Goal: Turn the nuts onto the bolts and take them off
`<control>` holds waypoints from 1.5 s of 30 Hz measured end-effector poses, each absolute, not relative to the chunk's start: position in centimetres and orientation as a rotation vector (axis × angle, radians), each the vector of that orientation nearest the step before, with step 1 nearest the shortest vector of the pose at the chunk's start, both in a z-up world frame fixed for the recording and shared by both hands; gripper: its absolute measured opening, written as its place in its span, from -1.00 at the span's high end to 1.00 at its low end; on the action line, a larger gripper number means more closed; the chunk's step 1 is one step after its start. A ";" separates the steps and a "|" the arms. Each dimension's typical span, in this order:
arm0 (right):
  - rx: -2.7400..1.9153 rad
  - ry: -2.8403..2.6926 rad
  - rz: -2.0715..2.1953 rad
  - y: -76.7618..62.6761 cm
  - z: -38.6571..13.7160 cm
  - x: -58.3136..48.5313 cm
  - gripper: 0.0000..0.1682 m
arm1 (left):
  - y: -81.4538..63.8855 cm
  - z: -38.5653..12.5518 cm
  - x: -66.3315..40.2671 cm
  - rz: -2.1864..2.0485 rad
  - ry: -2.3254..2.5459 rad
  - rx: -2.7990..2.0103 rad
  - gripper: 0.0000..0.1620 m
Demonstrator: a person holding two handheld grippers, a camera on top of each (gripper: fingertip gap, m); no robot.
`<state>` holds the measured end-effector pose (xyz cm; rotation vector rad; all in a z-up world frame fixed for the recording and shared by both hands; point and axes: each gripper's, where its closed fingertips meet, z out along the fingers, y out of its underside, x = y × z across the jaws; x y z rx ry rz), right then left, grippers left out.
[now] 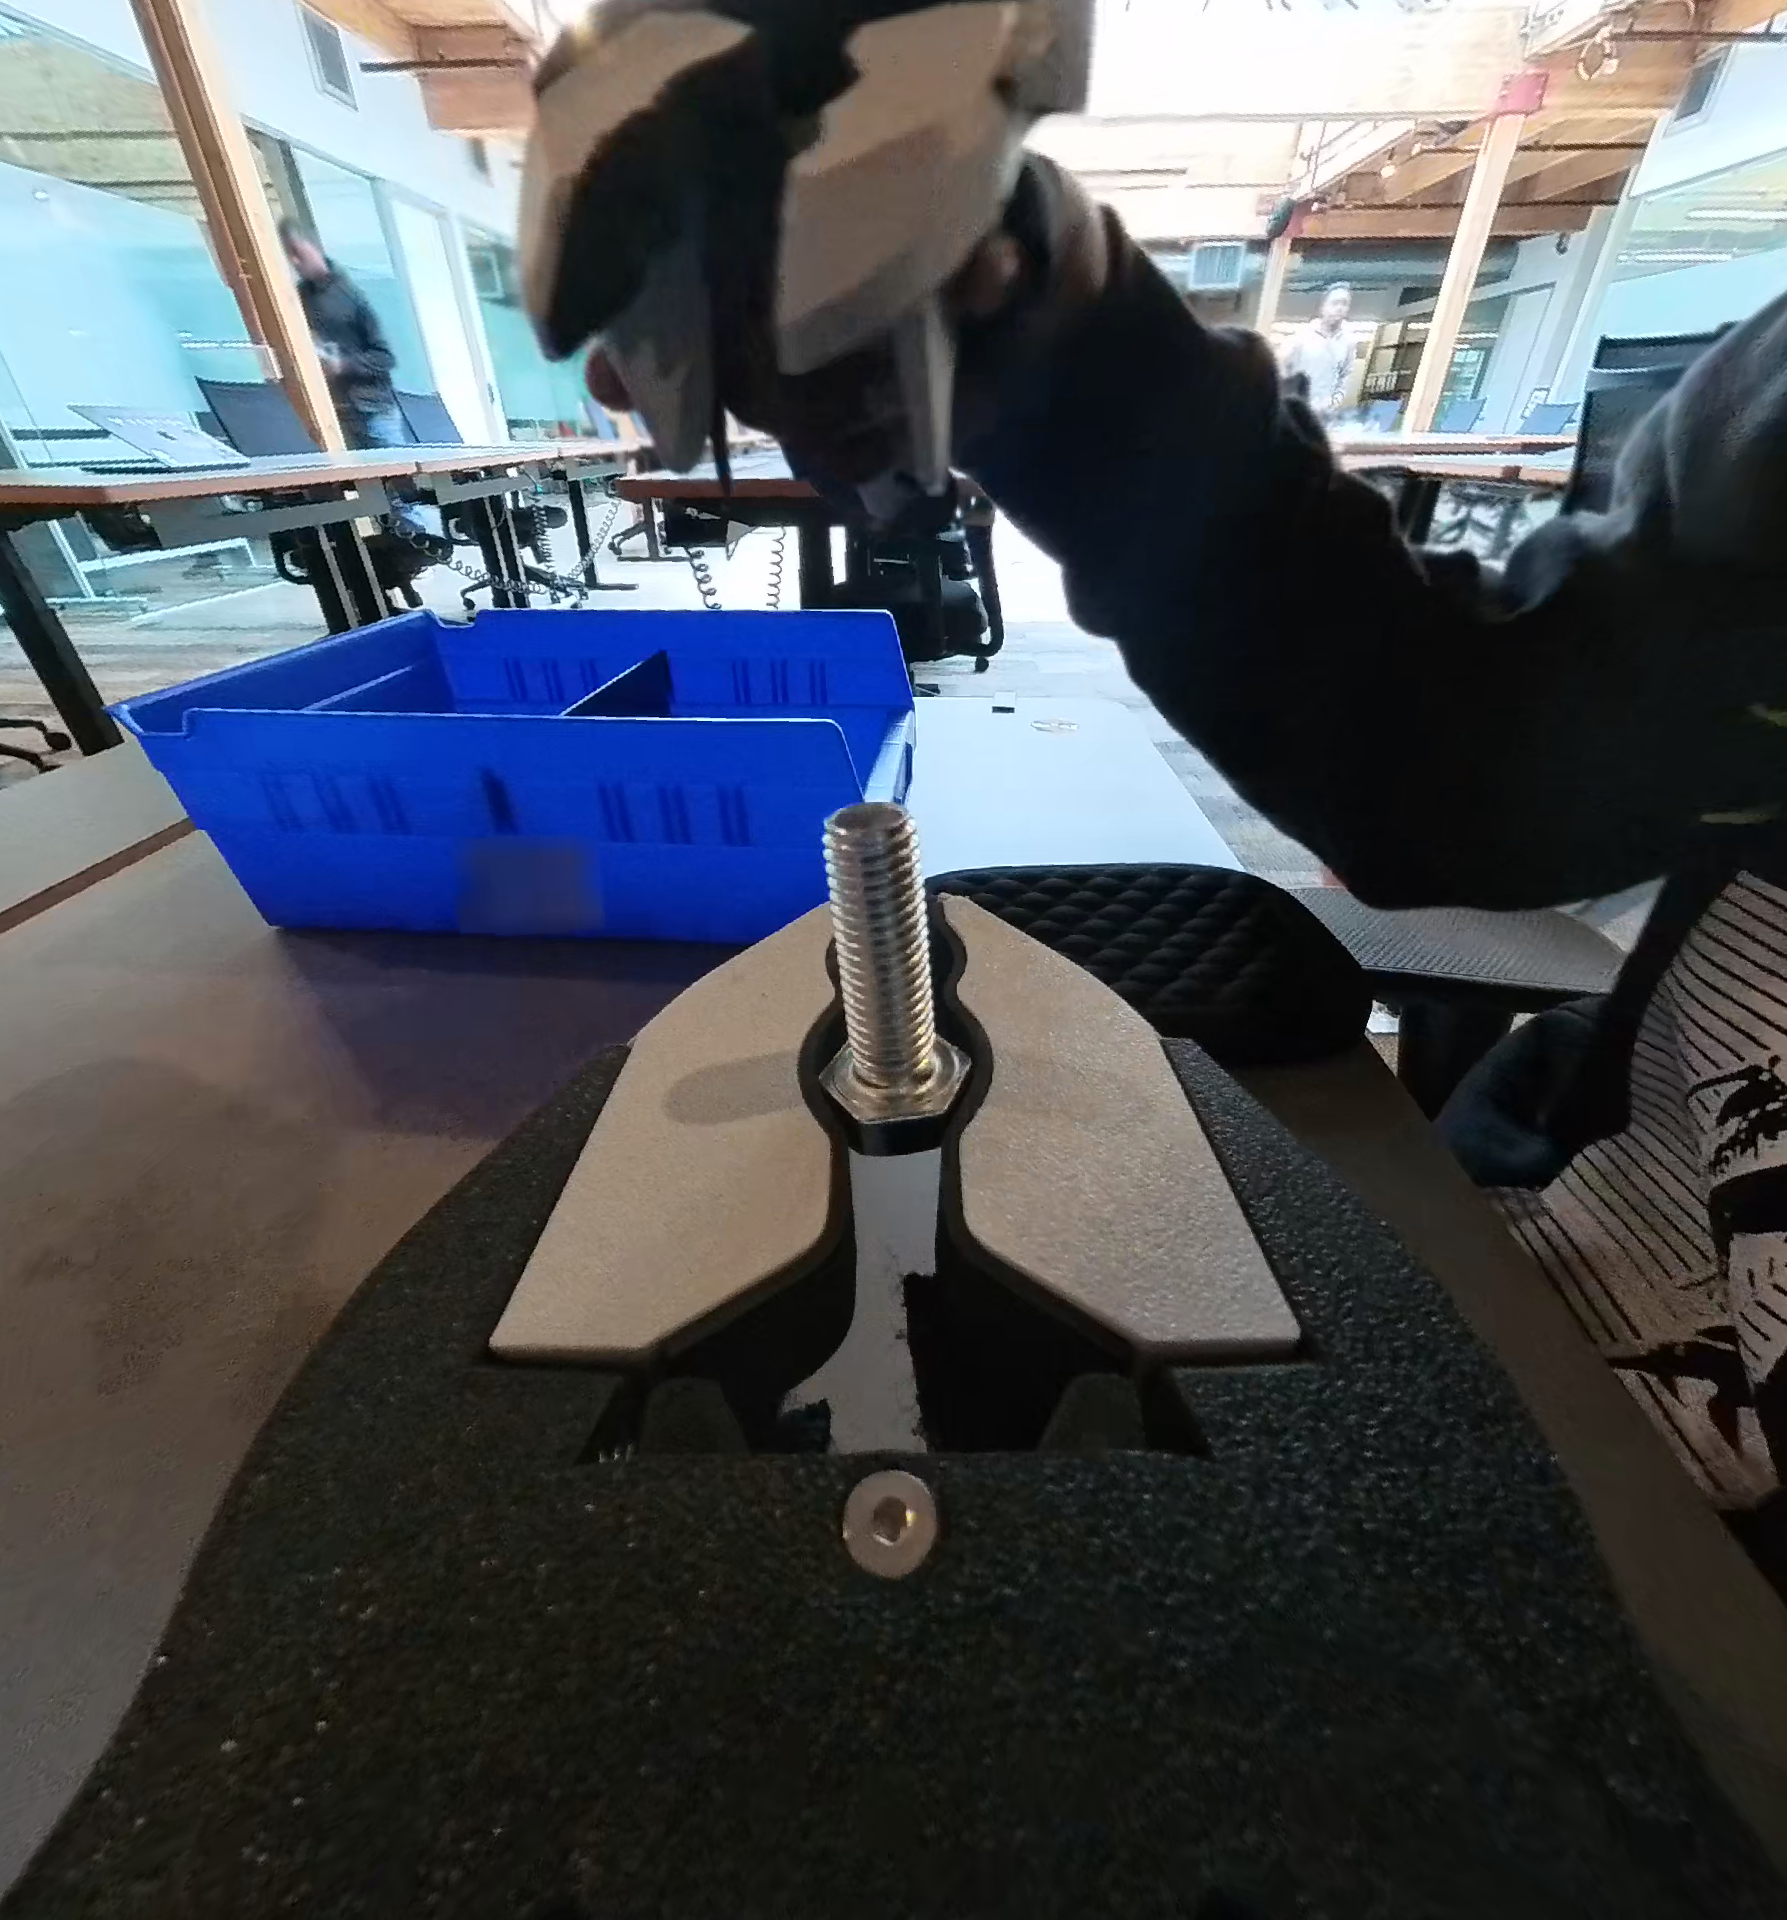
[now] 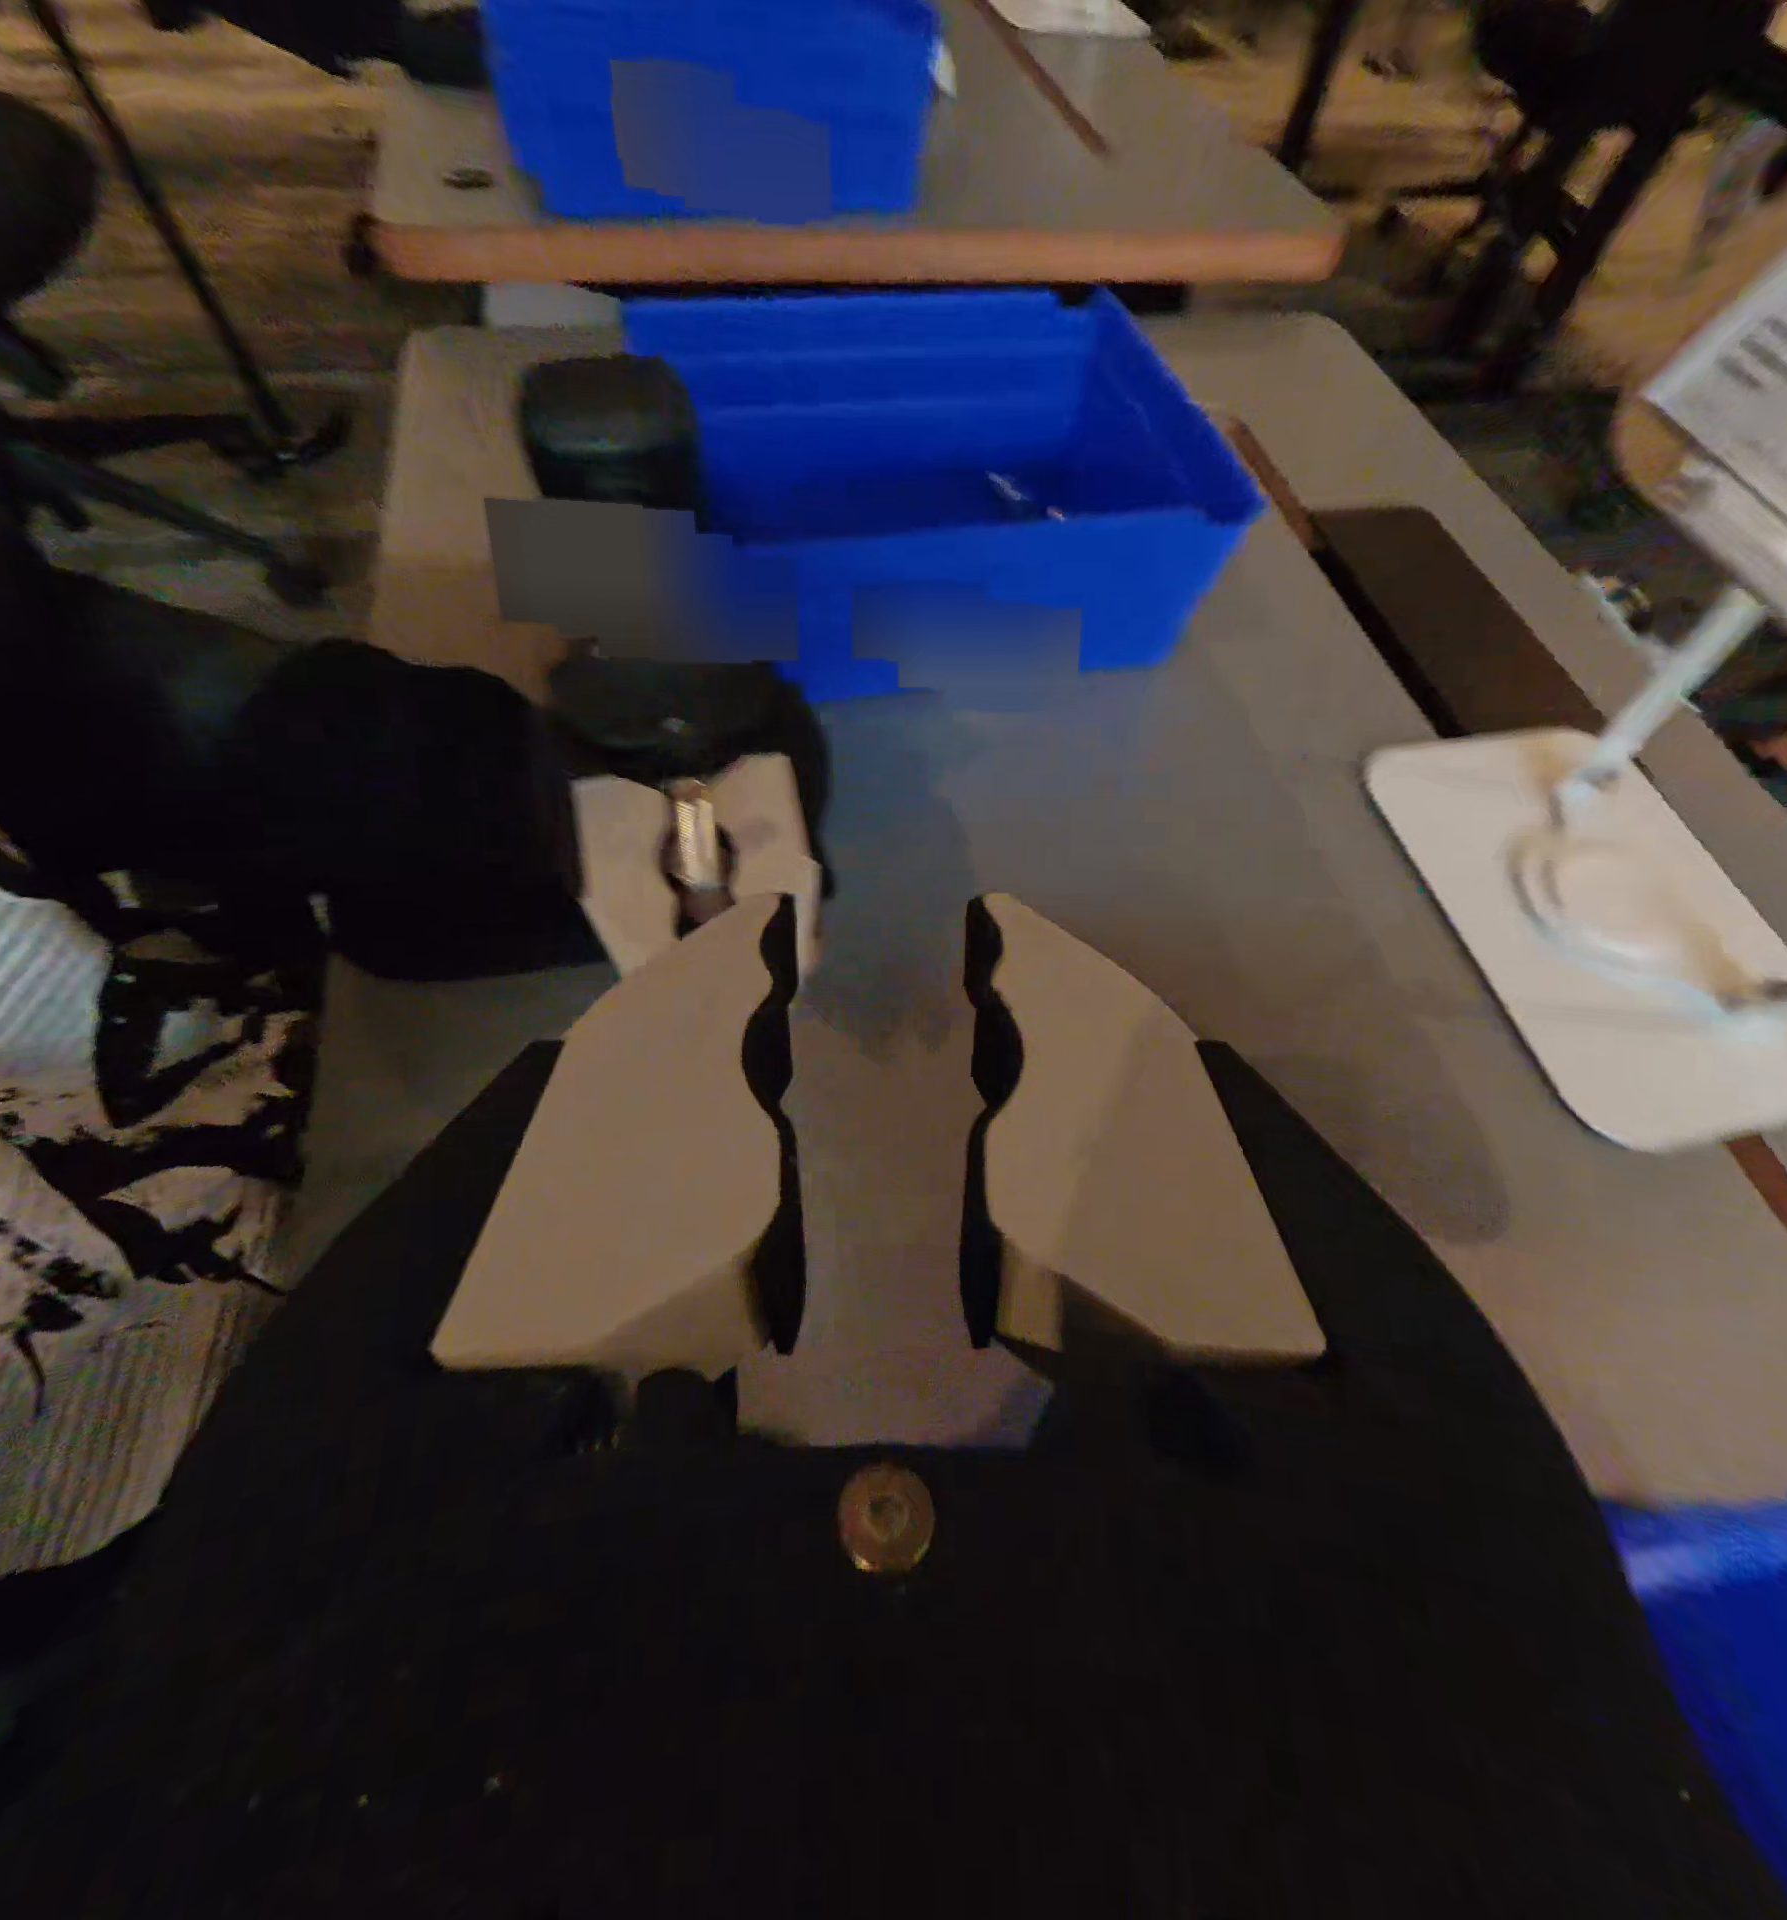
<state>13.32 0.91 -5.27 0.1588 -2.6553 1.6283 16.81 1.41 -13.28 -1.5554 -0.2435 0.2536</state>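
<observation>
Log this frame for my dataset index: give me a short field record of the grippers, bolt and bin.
left gripper: shut on the bolt's hex head
bolt: upright, threads bare, no nut on it
right gripper: open, empty, above the table
blue bin: on the table behind the bolt, divided inside
nut: none clearly visible

Shiny threaded metal bolt (image 1: 878, 956), glossy plastic bin (image 1: 515, 821)

In the left wrist view the right tool (image 1: 764, 260) is smeared by motion and cut off by the top edge, so how its jaws stand cannot be told there. The bolt (image 1: 881, 977) head sits sunk between the left tool (image 1: 894, 1039) pads, its underside hidden. In the right wrist view the whole picture is soft: small metal bits in the bin (image 2: 972, 457) are too blurred to name, and a second bin (image 2: 1751, 1683) is cut off at the right edge.
</observation>
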 end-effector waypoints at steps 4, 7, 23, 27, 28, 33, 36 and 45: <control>0.274 -2.688 1.671 -1.9 -6.8 17.1 0.67 | 1.5 -13.3 16.9 0.250 -0.237 -1.557 0.85; 0.303 -2.723 1.669 -3.5 -8.3 18.1 0.69 | 1.5 -13.3 17.0 0.248 -0.235 -1.557 0.85; 0.389 -2.791 1.595 -4.9 -10.3 18.7 0.89 | 1.6 -13.2 17.1 0.238 -0.226 -1.555 0.85; 0.396 -2.778 1.589 -4.8 -10.1 18.7 0.90 | 1.7 -13.1 17.1 0.206 -0.234 -1.539 0.78; 0.391 -2.762 1.602 -4.8 -9.9 18.6 0.90 | 1.7 -13.1 17.0 0.207 -0.244 -1.540 0.57; 0.321 -2.697 1.611 -3.7 -8.3 17.2 0.90 | 1.8 -13.7 16.2 0.252 -0.292 -1.577 0.16; 0.228 -2.655 1.574 -1.7 -7.4 15.6 0.90 | 1.6 -13.5 16.0 0.263 -0.302 -1.561 0.17; -0.380 -2.573 1.276 9.3 -9.2 7.6 0.90 | 1.3 -13.1 16.0 0.276 -0.300 -1.543 0.29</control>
